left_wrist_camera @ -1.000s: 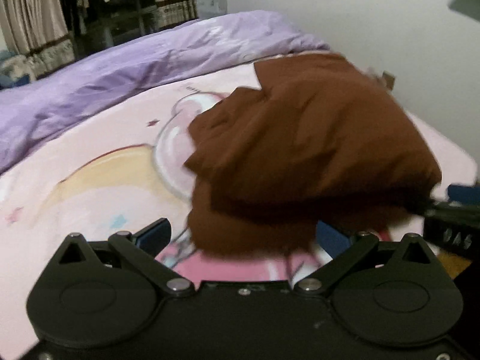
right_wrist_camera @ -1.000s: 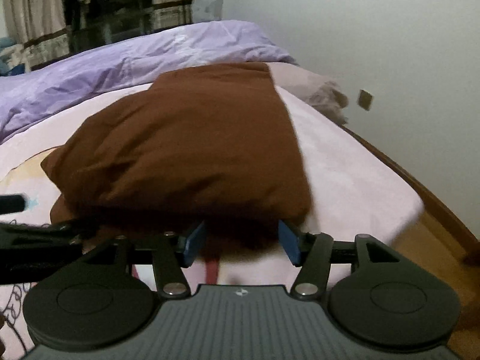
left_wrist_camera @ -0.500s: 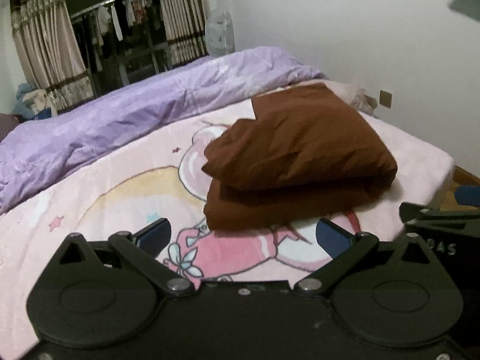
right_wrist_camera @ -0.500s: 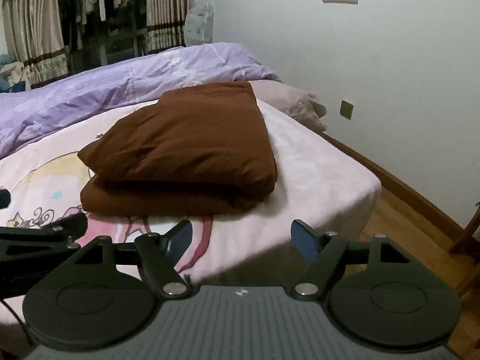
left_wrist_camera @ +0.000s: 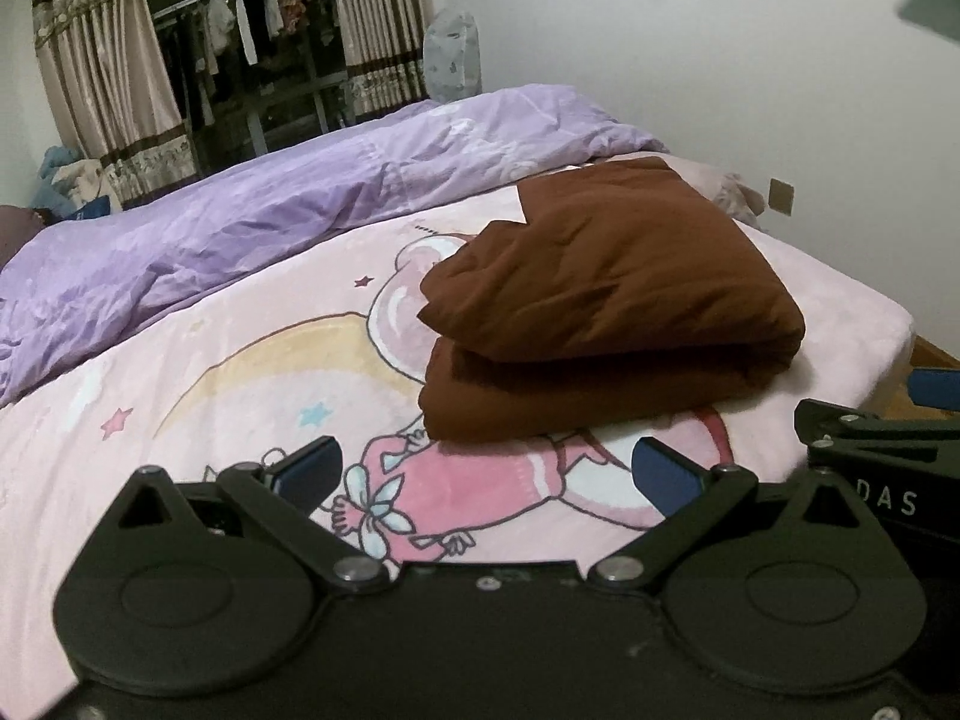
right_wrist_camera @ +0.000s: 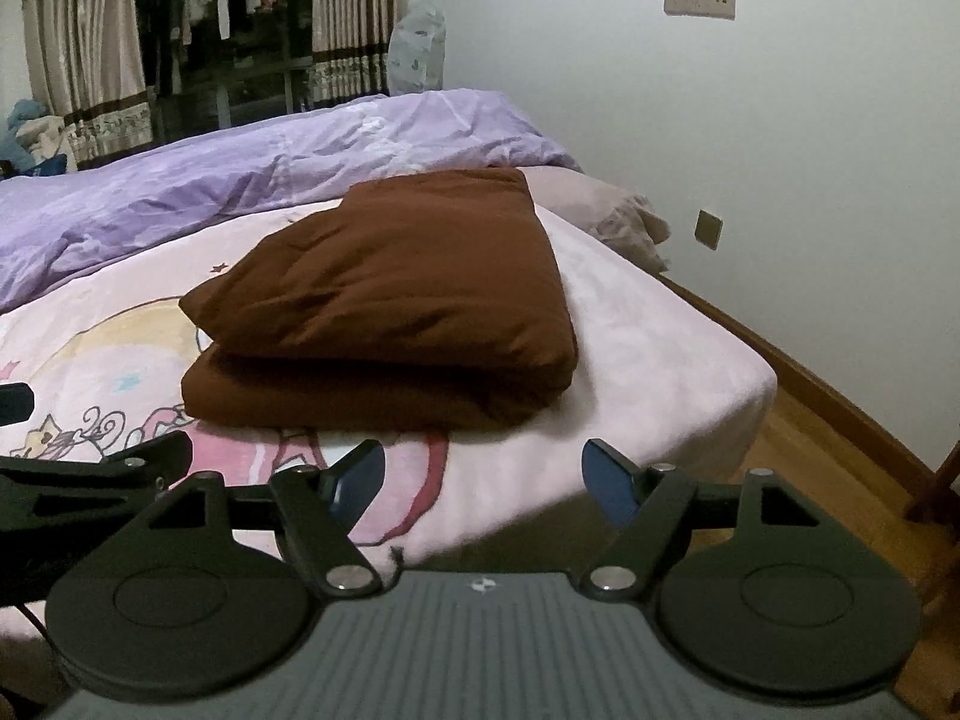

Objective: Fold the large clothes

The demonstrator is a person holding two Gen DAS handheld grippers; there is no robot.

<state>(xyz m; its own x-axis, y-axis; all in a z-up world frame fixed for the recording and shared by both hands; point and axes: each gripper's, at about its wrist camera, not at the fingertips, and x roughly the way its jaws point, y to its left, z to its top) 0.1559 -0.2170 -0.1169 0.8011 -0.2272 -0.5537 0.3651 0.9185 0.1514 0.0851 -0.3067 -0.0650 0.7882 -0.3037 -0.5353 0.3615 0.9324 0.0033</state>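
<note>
Left tool (left_wrist_camera: pixel 486 474) and right tool (right_wrist_camera: pixel 483 474), both with jaws spread wide and gripping nothing, held short of the folded brown garment (right_wrist_camera: pixel 396 300), which lies doubled over on the pink cartoon-print bed sheet (left_wrist_camera: pixel 180 372) near the bed's corner, beside the purple duvet (right_wrist_camera: pixel 210 192).

Bare pink cartoon-print bed sheet (left_wrist_camera: pixel 180 396) lies left of the folded brown fabric bundle (left_wrist_camera: pixel 606 300); the rumpled purple duvet (left_wrist_camera: pixel 252 210) blocks behind it.
</note>
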